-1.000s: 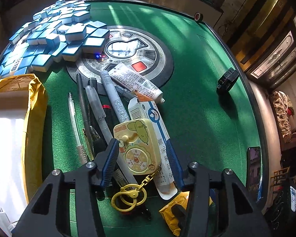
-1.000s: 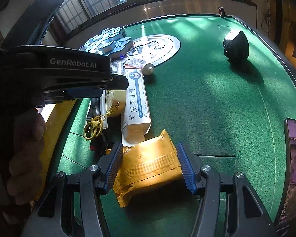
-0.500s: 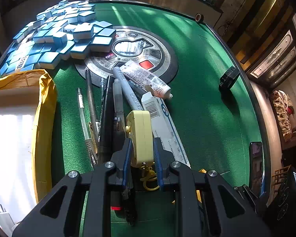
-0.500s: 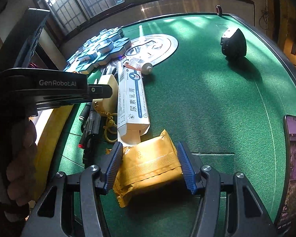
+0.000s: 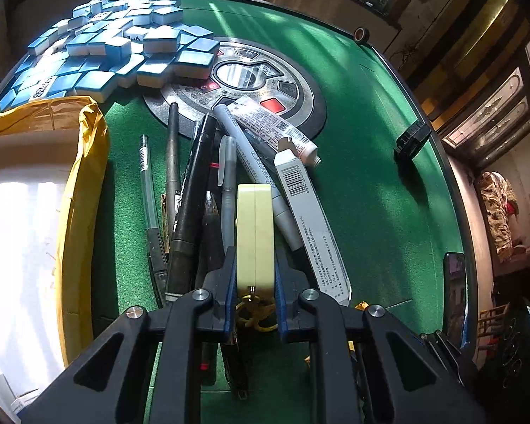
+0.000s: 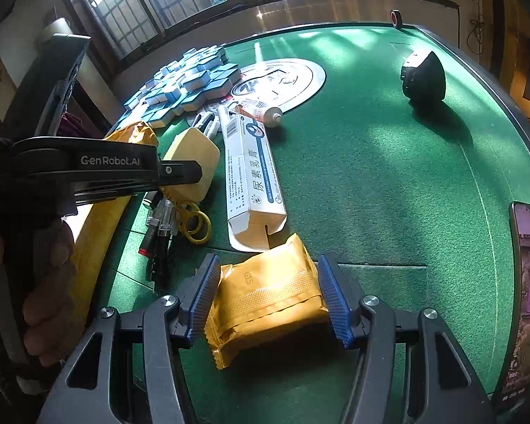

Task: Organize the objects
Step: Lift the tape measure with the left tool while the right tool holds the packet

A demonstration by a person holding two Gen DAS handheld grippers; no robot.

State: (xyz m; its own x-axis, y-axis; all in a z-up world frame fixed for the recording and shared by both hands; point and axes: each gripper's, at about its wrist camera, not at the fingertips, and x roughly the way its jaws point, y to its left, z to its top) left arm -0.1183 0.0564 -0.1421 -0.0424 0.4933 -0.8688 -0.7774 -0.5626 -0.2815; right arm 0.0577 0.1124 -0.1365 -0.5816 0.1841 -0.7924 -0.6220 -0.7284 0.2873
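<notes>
Right gripper (image 6: 268, 296): jaws either side of the pouch (image 6: 268, 300), which sits on the green surface (image 6: 388, 183).
Left gripper (image 6: 180, 173): closing in, clamped on the yellow case (image 6: 194, 159); key ring (image 6: 194, 222) dangling below.
Box (image 6: 251, 176): lying flat, just beyond the pouch.
Pens (image 6: 159, 233): heaped under the case.

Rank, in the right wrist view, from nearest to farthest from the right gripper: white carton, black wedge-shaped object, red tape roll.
1. White cardboard carton: just beyond the right gripper, slightly left.
2. Black wedge-shaped object: far right on the green felt.
3. Red tape roll: at the table's far edge.
</notes>
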